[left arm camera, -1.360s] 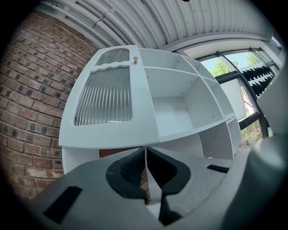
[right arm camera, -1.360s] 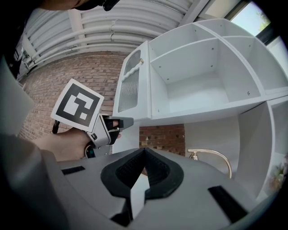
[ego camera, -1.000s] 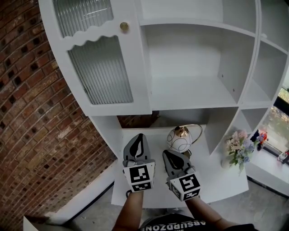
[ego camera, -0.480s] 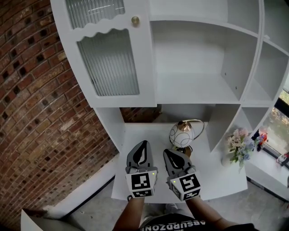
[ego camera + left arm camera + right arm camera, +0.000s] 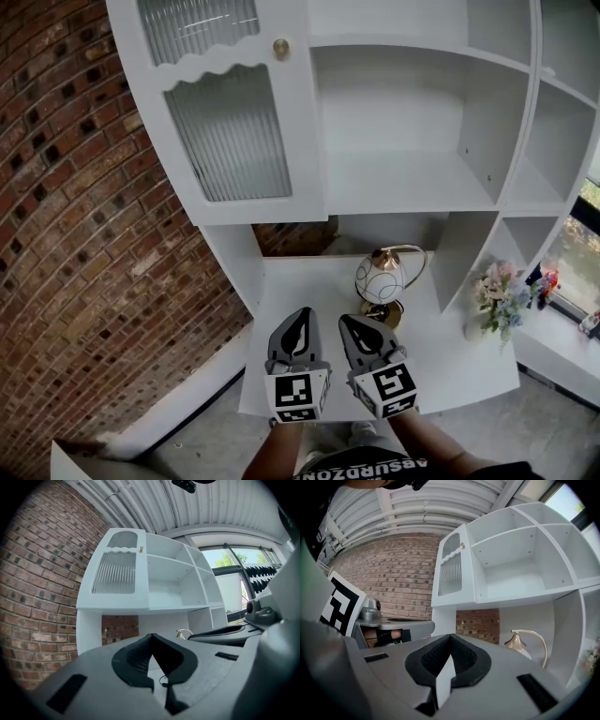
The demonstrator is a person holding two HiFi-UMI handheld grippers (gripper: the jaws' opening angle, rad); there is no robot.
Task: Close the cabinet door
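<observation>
The white cabinet door (image 5: 239, 131) has ribbed glass and a brass knob (image 5: 280, 45). It stands at the left of the open shelf compartment (image 5: 403, 141), face toward me; I cannot tell if it sits fully flush. It also shows in the left gripper view (image 5: 115, 573) and the right gripper view (image 5: 451, 571). My left gripper (image 5: 302, 314) and right gripper (image 5: 349, 321) hover side by side over the lower counter (image 5: 441, 370), well below and apart from the door. Both are shut with nothing in them: left gripper (image 5: 151, 635), right gripper (image 5: 450, 635).
A round white and gold lamp (image 5: 382, 277) stands on the counter just beyond the grippers. A vase of flowers (image 5: 497, 298) sits at the right. A brick wall (image 5: 75, 234) runs along the left. More open compartments (image 5: 562, 122) fill the cabinet's right side.
Both grippers have drawn back toward me and lower in the head view, the left one more. The door looks the same.
</observation>
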